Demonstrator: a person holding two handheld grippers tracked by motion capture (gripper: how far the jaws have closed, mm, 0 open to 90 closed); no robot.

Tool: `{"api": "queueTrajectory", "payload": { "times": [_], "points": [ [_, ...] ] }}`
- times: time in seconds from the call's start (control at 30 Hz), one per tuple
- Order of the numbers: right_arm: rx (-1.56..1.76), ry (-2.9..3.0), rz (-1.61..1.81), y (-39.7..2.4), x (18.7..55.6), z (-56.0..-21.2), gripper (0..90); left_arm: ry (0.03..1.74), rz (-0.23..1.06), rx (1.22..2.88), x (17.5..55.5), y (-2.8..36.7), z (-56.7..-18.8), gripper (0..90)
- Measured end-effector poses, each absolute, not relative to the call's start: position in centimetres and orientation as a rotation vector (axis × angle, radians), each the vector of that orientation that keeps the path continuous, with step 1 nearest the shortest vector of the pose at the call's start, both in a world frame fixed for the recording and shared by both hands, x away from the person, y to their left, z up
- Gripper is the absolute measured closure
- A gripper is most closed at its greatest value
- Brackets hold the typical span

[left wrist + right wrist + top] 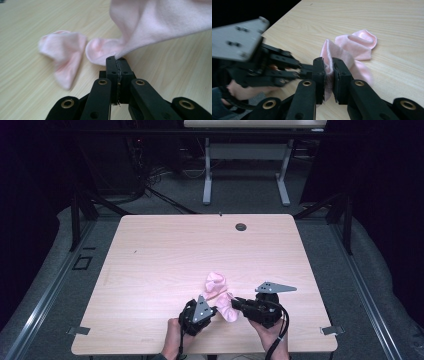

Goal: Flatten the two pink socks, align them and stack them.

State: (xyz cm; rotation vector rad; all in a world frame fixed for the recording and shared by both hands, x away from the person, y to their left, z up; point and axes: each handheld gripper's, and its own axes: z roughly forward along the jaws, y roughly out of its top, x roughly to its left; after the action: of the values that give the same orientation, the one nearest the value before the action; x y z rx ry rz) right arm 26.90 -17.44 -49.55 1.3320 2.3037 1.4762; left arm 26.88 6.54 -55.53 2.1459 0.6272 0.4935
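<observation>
The left tool (117, 61) is clenched on the edge of a pink sock (160, 22); its jaws meet with only thin fabric between them. The right tool (328, 72) is clenched on a thicker fold of the same sock, directly opposite the left tool. The sock hangs between both tools, its toe end touching the bench (165, 245) just beyond them. A second pink sock (63, 56) lies flat on the bench, just ahead of the left tool.

Pale wooden table (165, 250), pink sock (215, 282) flat on it, dark grommet (241, 226)
</observation>
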Motion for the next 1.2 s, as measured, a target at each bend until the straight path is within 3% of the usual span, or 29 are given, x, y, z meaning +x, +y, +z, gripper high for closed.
{"api": "queueTrajectory", "payload": {
  "times": [0.2, 0.43, 0.57, 0.6, 0.63, 0.77, 0.9, 1.2],
  "points": [
    [1.344, 2.378, 1.345, -16.9, 27.1, -51.0, 80.7, 0.635, 0.551, 2.238, 24.5, 7.3, -54.7, 90.0],
    [1.416, 2.455, 1.146, -17.2, 27.9, -54.1, 80.5, 0.634, 0.367, 2.34, 22.9, 5.1, -56.8, 88.6],
    [1.437, 2.465, 1.104, -17.6, 28.0, -55.0, 79.7, 0.671, 0.29, 2.326, 23.3, 5.3, -56.9, 59.0],
    [1.439, 2.461, 1.11, -17.8, 28.0, -55.2, 78.9, 0.69, 0.291, 2.311, 23.4, 5.7, -56.7, 59.0],
    [1.437, 2.464, 1.108, -18.2, 27.9, -55.3, 73.7, 0.709, 0.295, 2.303, 23.6, 6.1, -56.4, 47.7],
    [1.43, 2.46, 1.107, -18.7, 27.7, -55.0, 64.6, 0.794, 0.311, 2.247, 24.9, 8.2, -55.1, 36.9],
    [1.409, 2.434, 1.112, -19.4, 27.5, -54.3, 54.8, 0.926, 0.313, 2.224, 27.8, 9.7, -54.3, 35.8],
    [1.407, 2.397, 1.017, -20.0, 27.9, -54.4, 60.5, 1.024, 0.185, 2.273, 30.7, 9.4, -55.6, 50.2]
  ]
}}
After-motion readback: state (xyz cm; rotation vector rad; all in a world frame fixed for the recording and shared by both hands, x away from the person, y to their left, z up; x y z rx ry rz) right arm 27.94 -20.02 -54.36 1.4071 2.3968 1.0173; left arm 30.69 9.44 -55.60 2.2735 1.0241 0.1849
